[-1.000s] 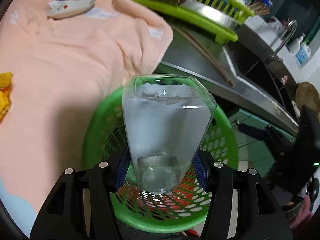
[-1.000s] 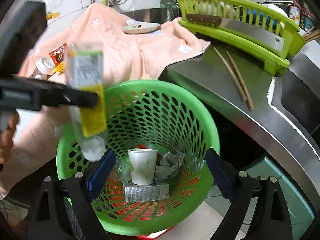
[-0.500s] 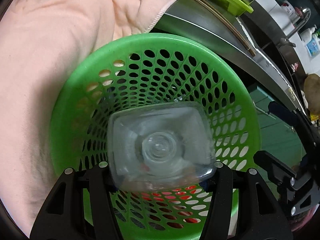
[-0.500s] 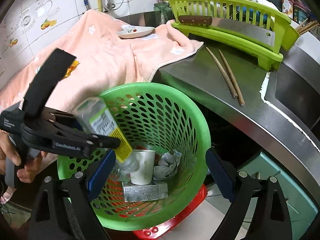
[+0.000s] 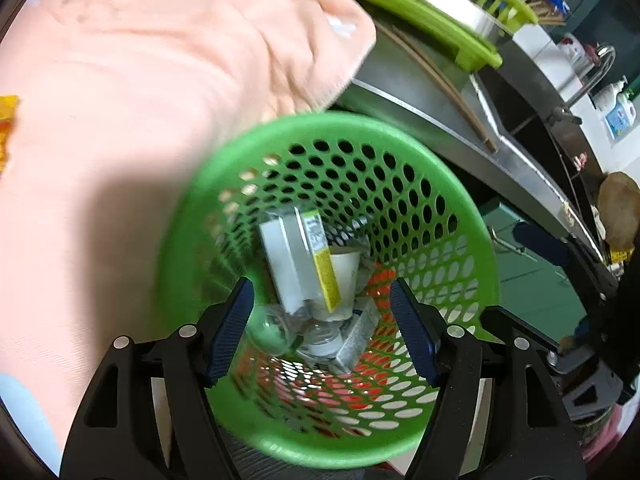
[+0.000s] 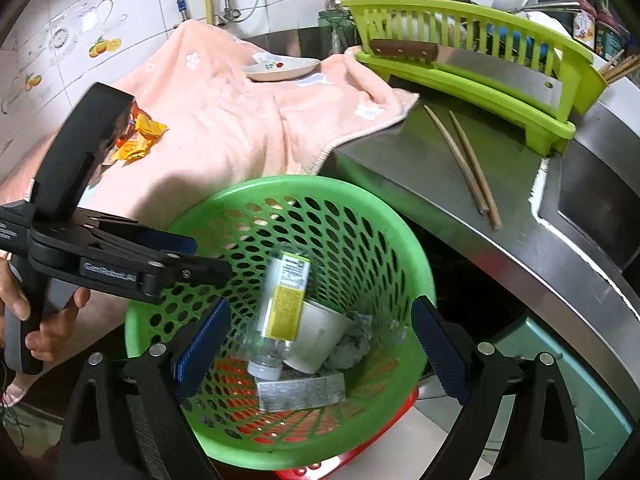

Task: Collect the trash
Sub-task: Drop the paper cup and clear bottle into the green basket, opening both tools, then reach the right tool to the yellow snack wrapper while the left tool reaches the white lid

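A clear plastic bottle (image 5: 298, 264) with a yellow and white label lies neck down inside the green perforated basket (image 5: 460, 216), among a paper cup (image 5: 344, 276) and a silver carton (image 5: 356, 340). My left gripper (image 5: 322, 332) is open and empty above the basket. In the right wrist view the bottle (image 6: 282, 304) leans on the cup (image 6: 320, 332) in the basket (image 6: 400, 228); my left gripper's arm (image 6: 120, 264) reaches over the rim. My right gripper (image 6: 316, 356) is open and empty over the basket.
Yellow and orange wrappers (image 6: 138, 136) lie on the peach towel (image 6: 224, 120) left of the basket. A small dish (image 6: 280, 70) sits at the towel's back. Two chopsticks (image 6: 468, 164) lie on the steel counter. A green dish rack (image 6: 472, 60) holds a cleaver.
My left gripper opened and let go of the bottle, which dropped neck first into the basket. The right gripper stayed open over the basket.
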The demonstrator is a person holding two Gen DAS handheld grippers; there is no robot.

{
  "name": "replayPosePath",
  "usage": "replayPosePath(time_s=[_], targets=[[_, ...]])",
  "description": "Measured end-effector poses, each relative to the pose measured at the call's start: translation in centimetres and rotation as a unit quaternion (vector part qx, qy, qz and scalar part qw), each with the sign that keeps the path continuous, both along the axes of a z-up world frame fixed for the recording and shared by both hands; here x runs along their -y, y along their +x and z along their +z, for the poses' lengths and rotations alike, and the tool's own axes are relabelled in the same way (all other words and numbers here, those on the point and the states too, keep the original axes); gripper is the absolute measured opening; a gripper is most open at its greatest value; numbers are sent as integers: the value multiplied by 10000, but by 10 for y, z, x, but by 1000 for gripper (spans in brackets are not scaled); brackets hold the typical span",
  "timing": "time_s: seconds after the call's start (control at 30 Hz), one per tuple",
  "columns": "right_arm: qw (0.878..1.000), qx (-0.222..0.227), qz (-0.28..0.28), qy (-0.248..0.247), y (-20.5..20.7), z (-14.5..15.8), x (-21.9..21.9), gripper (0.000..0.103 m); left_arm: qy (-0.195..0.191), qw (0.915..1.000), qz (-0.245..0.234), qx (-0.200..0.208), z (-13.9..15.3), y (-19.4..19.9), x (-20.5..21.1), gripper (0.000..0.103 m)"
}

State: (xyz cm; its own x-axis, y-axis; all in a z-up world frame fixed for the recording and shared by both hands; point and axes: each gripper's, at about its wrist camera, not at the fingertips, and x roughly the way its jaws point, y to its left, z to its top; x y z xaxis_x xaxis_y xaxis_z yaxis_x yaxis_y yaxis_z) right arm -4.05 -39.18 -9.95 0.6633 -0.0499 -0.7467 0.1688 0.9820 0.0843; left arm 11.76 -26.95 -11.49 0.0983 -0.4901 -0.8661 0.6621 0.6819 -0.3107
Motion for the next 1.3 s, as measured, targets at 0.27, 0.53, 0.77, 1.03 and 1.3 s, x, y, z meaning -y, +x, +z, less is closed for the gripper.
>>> replayPosePath(time_s=[0.27,0.53,0.77,1.03,1.3], targets=[[9991,117,400,96,31,15,-26,88,-285,9970,550,465,44,12,-59,70],[9946,210,1007,140,78,30,-72,88,-298,9848,1434,931,79,39,-134,70],[9885,296,1428,391,122,40,-109,88,-373,9687,2197,1091,99,66,-204,70],[9830,277,1709,607,183,38,-146,88,-484,9524,2794,1120,112,92,-259,70],[9783,241,1919,739,239,34,-178,88,-633,9470,3007,941,110,120,-281,70]])
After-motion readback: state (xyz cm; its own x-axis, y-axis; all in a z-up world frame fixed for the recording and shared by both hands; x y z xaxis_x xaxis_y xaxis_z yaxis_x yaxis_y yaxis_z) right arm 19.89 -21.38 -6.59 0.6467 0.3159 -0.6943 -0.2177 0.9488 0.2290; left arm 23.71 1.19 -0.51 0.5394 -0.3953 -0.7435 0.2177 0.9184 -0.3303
